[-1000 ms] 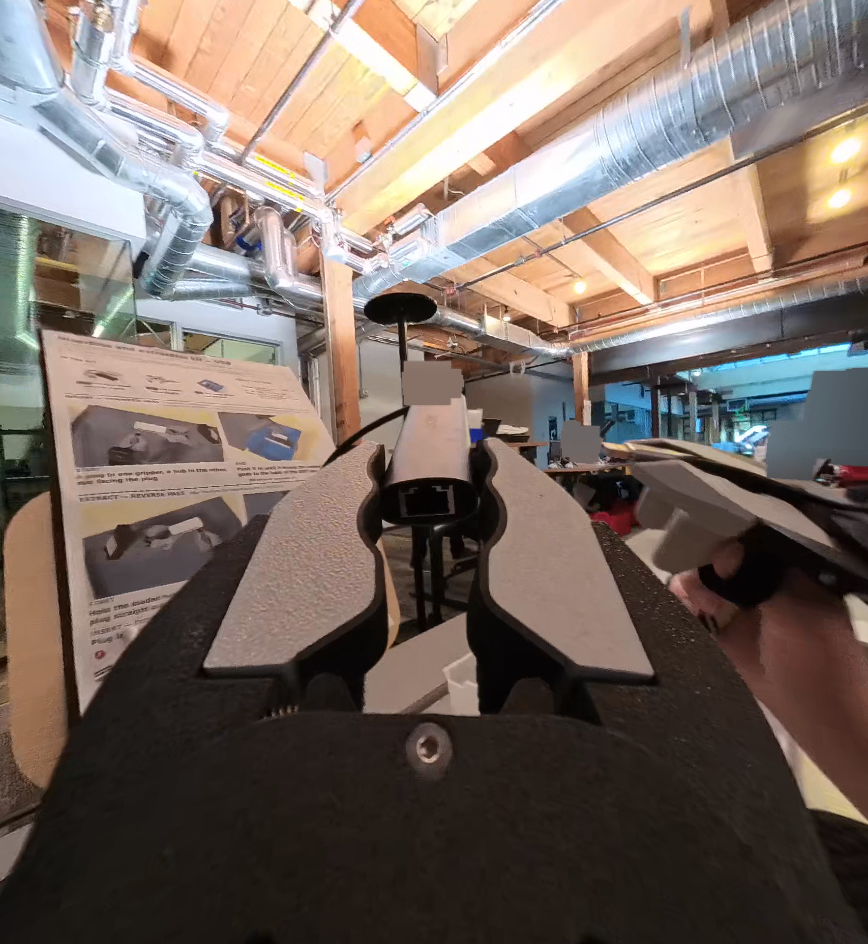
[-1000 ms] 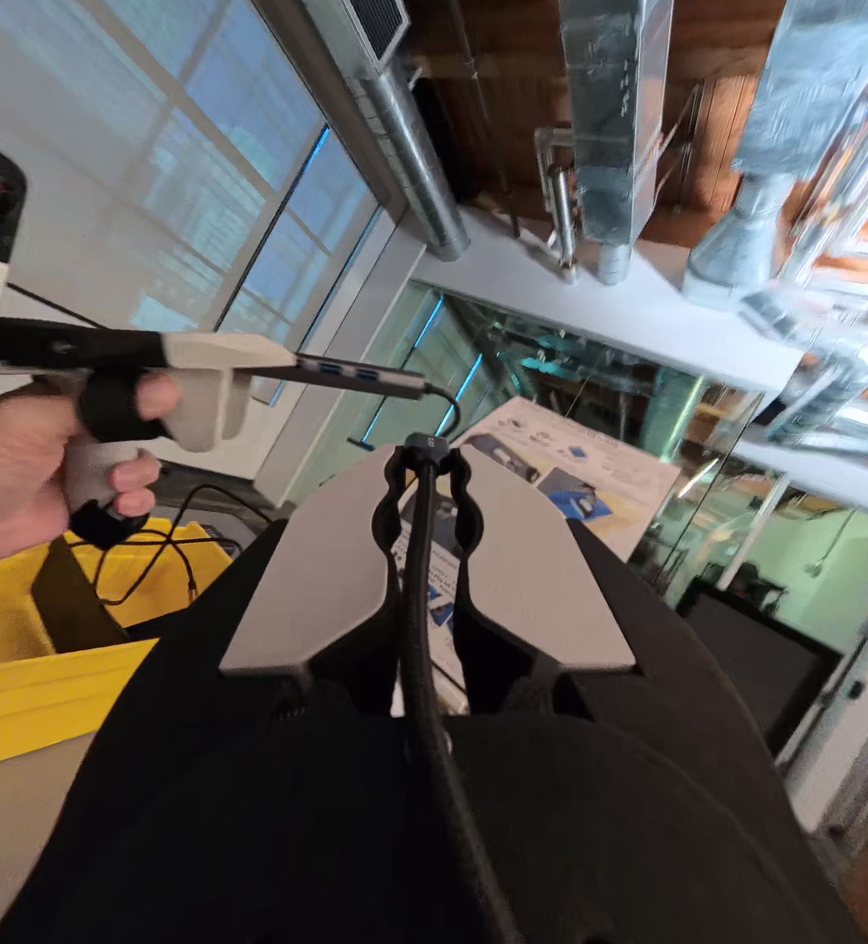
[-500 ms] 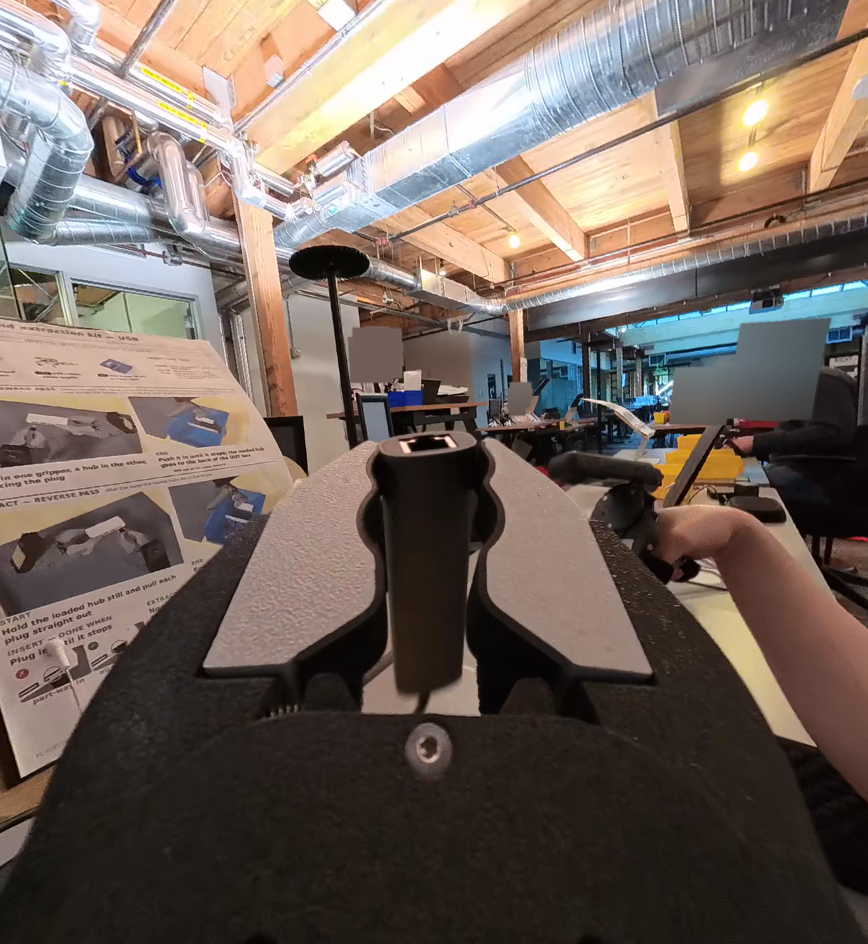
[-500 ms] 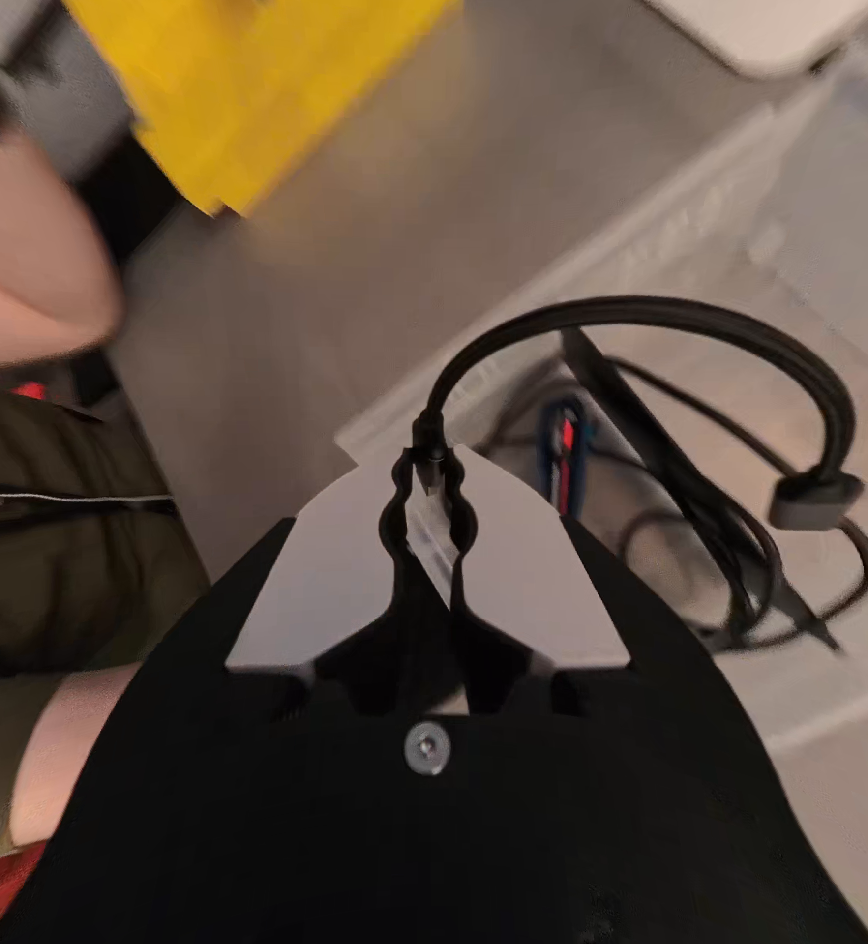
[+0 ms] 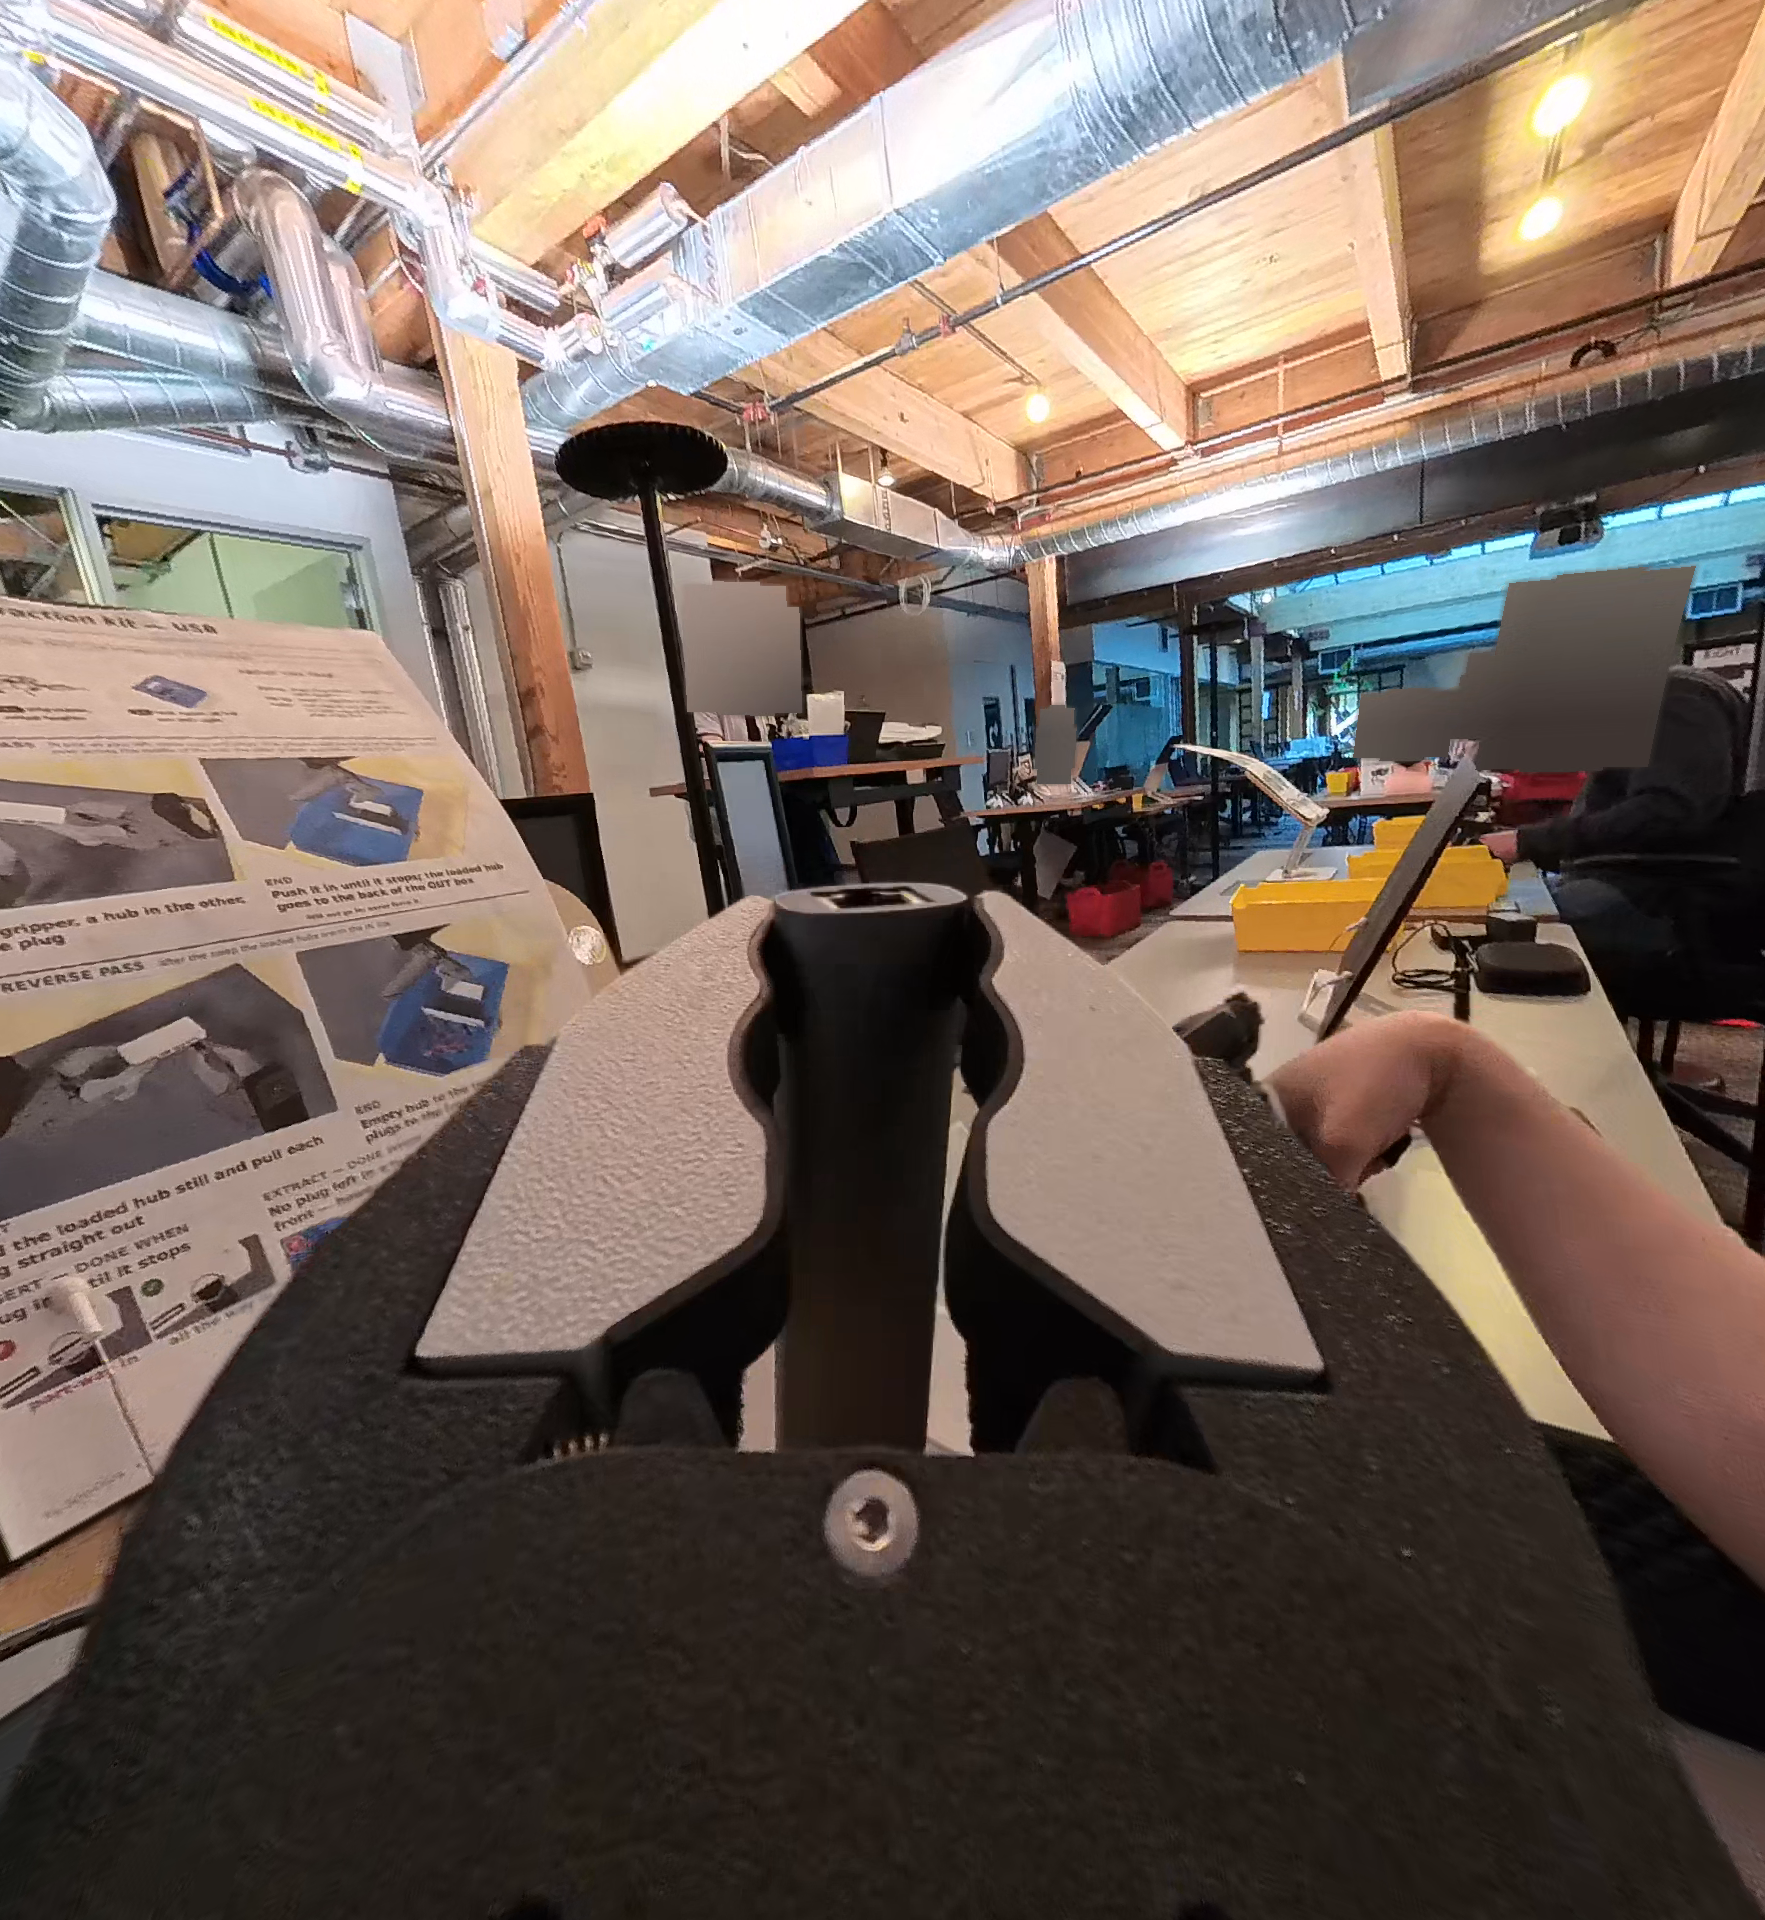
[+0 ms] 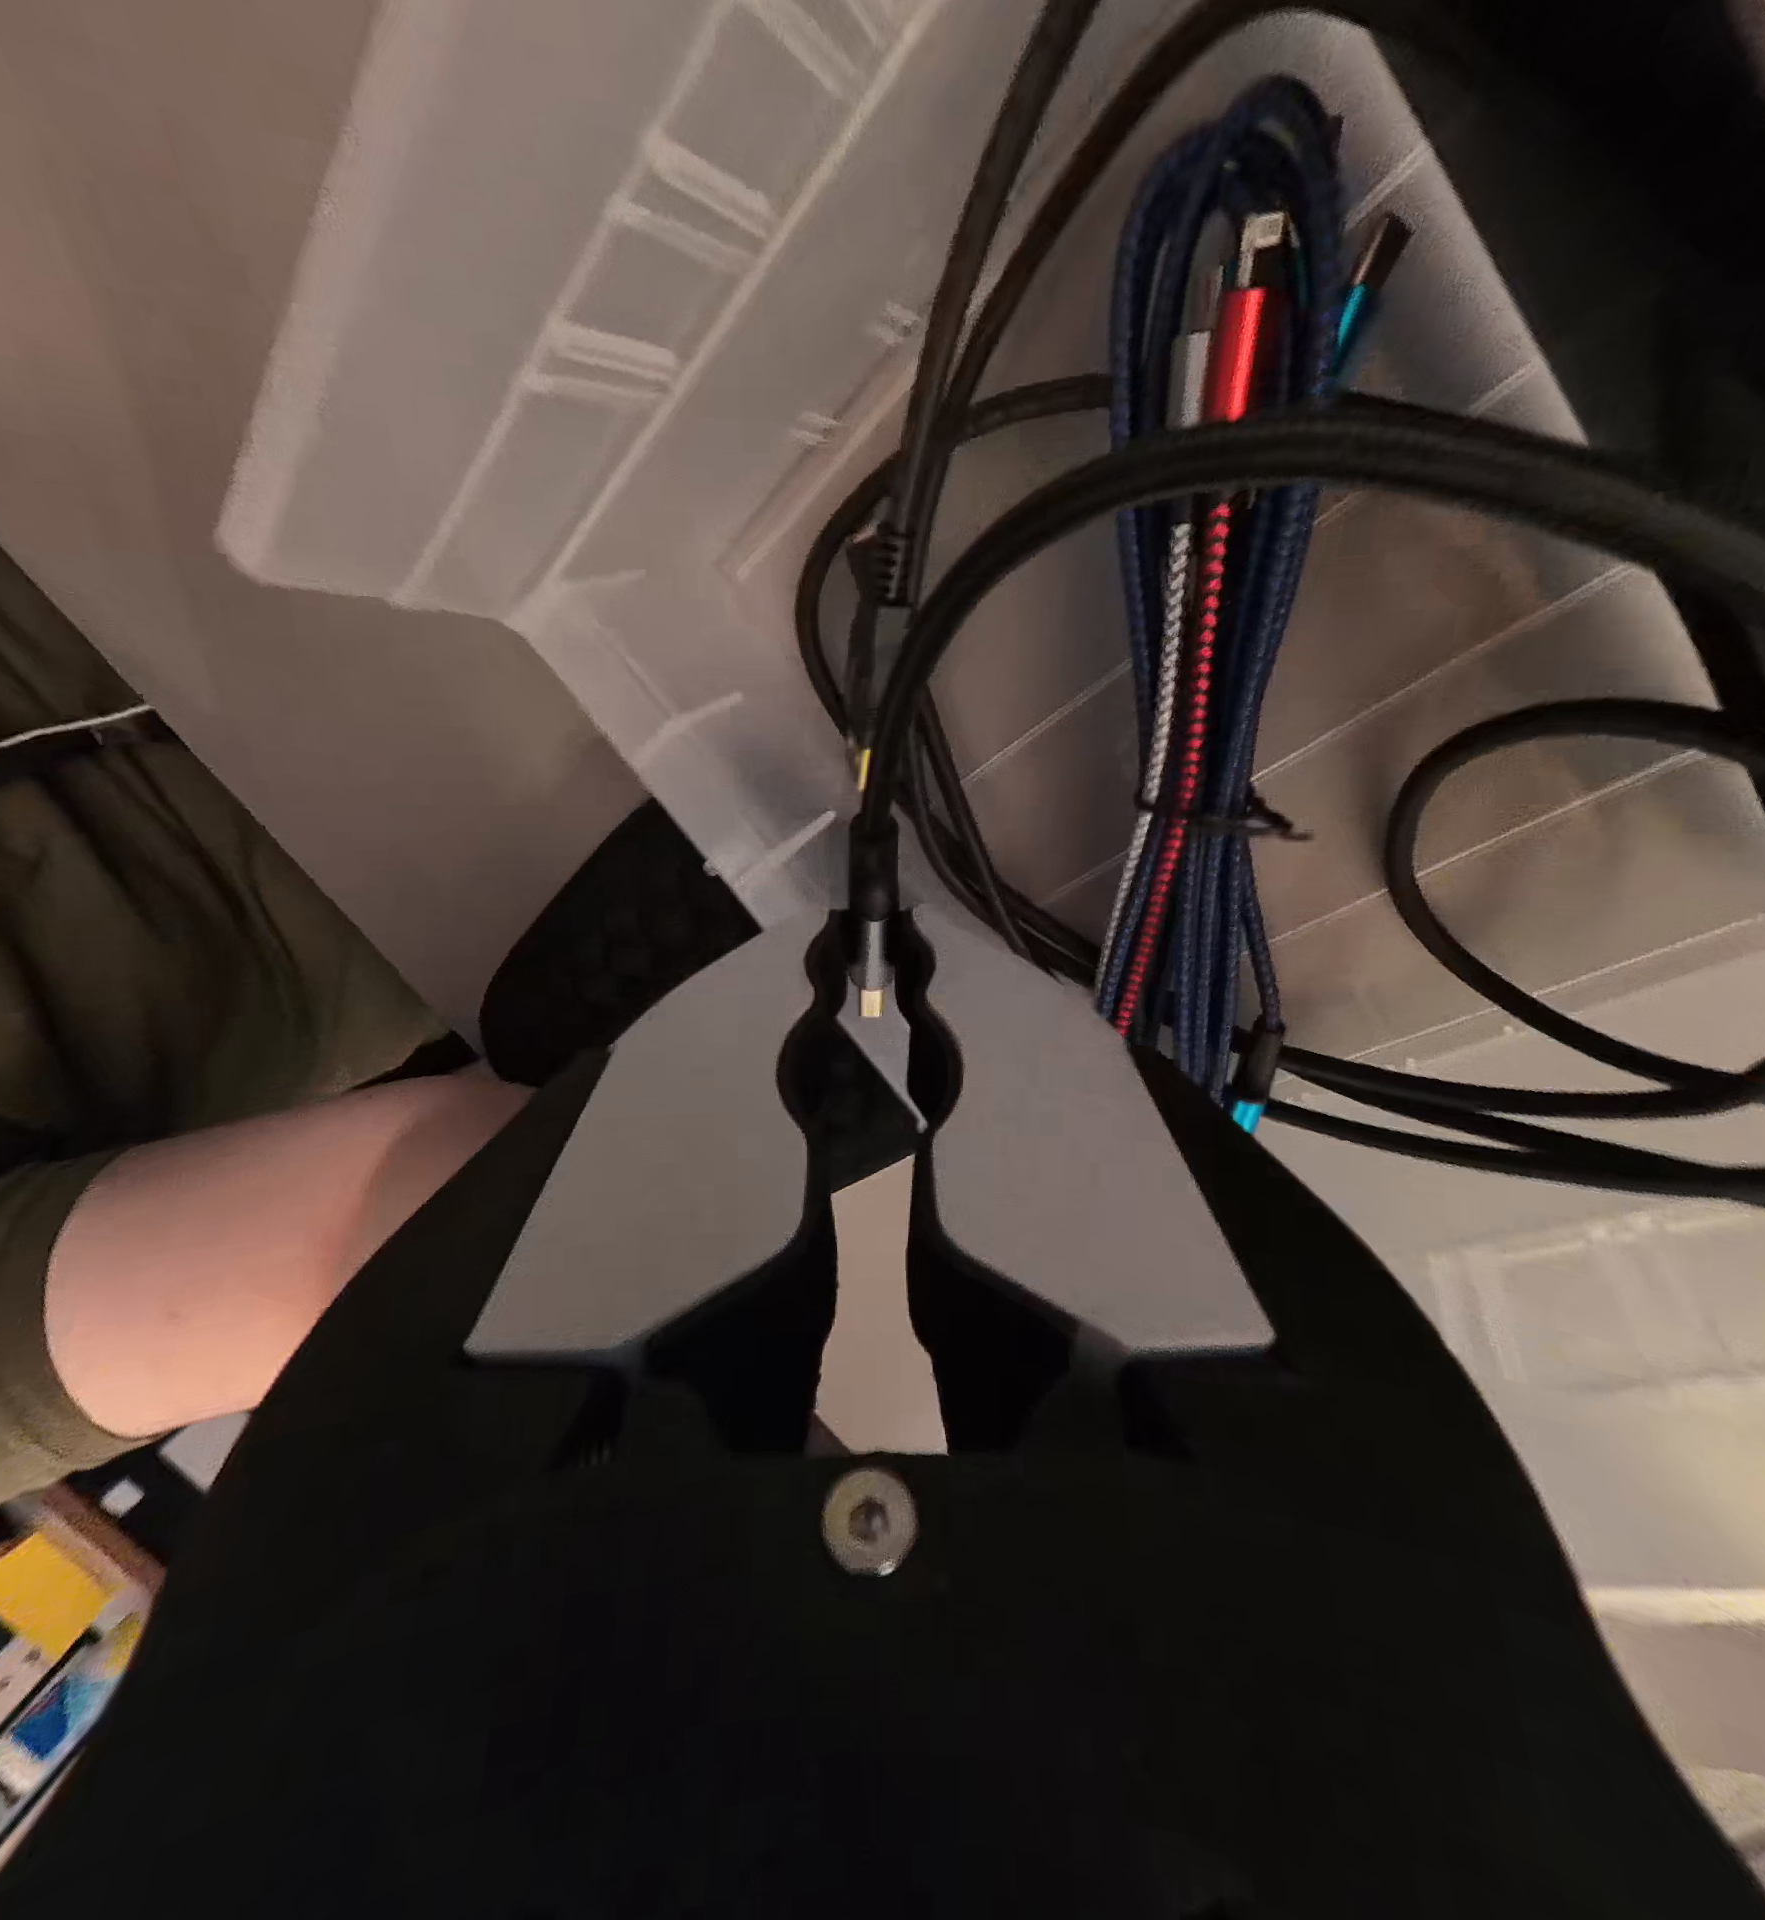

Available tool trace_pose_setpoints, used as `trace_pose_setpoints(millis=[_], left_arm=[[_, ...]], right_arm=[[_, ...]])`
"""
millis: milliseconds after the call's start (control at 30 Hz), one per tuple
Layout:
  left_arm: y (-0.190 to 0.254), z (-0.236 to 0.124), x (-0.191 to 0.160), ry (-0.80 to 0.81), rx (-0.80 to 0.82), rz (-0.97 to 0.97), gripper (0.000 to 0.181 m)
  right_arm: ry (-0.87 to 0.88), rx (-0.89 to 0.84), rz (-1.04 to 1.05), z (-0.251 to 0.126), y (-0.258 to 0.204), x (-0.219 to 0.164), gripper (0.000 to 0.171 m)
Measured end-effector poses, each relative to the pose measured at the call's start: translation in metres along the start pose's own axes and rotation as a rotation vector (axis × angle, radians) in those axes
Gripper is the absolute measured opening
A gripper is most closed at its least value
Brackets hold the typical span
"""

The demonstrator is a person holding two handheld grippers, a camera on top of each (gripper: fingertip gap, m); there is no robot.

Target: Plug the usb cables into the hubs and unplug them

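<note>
My left gripper (image 5: 870,935) is shut on a black hub (image 5: 862,1091). The hub stands along the fingers with its port end up at the fingertips, and nothing is plugged into it. In the right wrist view my right gripper (image 6: 870,925) points down over a clear plastic bin (image 6: 545,312) and is shut on the plug (image 6: 870,966) of a black USB cable (image 6: 1273,457). The plug's gold tip faces back towards the camera. The cable loops up and round to the right over the bin.
A tied bundle of blue, red and grey braided cables (image 6: 1200,727) and more black cables lie in the bin. An instruction sheet (image 5: 182,987) stands at the left. The person's arm (image 5: 1532,1247) reaches across the white table (image 5: 1543,1060), with yellow bins (image 5: 1377,894) beyond. There is about 40 cm between the tips of the two grippers.
The right gripper swung from beside the hub down over the clear bin, carrying the cable plug. The left gripper tipped down towards level, so the hub now lies along its fingers.
</note>
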State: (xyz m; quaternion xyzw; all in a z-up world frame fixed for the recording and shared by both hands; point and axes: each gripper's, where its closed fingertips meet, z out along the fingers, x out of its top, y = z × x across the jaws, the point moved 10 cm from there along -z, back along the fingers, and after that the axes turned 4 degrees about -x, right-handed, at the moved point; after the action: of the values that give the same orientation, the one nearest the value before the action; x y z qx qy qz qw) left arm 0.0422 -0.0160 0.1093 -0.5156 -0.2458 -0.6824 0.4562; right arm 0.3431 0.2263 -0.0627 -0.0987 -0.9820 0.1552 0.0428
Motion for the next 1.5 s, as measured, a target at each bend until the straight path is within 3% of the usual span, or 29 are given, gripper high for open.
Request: trace_pose_setpoints(millis=[200, 333, 467, 667, 767, 833, 933, 1067, 1200, 1233, 1300, 1400, 1433, 1500], left_arm=[[0.004, 0.008, -0.007, -0.029, -0.032, -0.027, 0.031], [0.006, 0.011, -0.009, -0.041, -0.040, -0.026, 0.031], [0.006, 0.012, -0.010, -0.042, -0.045, -0.029, 0.031], [0.005, 0.012, -0.011, -0.042, -0.079, -0.061, 0.031], [0.005, 0.012, -0.010, -0.058, -0.138, -0.103, 0.031], [0.005, 0.013, -0.010, -0.063, -0.187, -0.148, 0.031], [0.002, 0.012, -0.011, -0.058, -0.189, -0.183, 0.031], [0.001, 0.013, -0.014, -0.086, -0.145, -0.151, 0.031], [0.005, 0.017, -0.017, -0.125, -0.109, -0.098, 0.031], [0.006, 0.019, -0.018, -0.136, -0.114, -0.095, 0.031], [0.009, 0.021, -0.020, -0.147, -0.114, -0.087, 0.030], [0.010, 0.022, -0.020, -0.167, -0.090, -0.081, 0.033], [0.009, 0.022, -0.020, -0.181, -0.078, -0.095, 0.048], [0.008, 0.022, -0.020, -0.223, -0.090, -0.106, 0.047]], right_arm=[[-0.082, 0.059, -0.038, 0.028, 0.012, 0.028, 0.009], [0.031, 0.297, -0.139, 0.025, 0.004, 0.033, 0.012], [0.211, 0.353, -0.194, 0.003, 0.002, 0.025, 0.026], [0.539, 0.197, -0.330, -0.045, -0.012, 0.029, 0.023], [0.759, 0.011, -0.556, -0.071, -0.053, 0.055, 0.031], [0.986, -0.096, -0.715, -0.082, -0.089, 0.079, 0.046], [1.242, 0.003, -0.800, -0.080, -0.141, 0.108, 0.052], [1.380, -0.064, -0.678, -0.065, -0.181, 0.132, 0.052], [1.377, -0.144, -0.619, -0.046, -0.204, 0.143, 0.049], [1.391, -0.196, -0.610, -0.043, -0.206, 0.144, 0.041], [1.420, -0.319, -0.600, -0.040, -0.202, 0.142, 0.019], [1.419, -0.351, -0.584, -0.048, -0.186, 0.139, 0.018], [1.416, -0.369, -0.578, -0.054, -0.178, 0.136, 0.018], [1.410, -0.501, -0.547, -0.074, -0.157, 0.125, 0.018]])
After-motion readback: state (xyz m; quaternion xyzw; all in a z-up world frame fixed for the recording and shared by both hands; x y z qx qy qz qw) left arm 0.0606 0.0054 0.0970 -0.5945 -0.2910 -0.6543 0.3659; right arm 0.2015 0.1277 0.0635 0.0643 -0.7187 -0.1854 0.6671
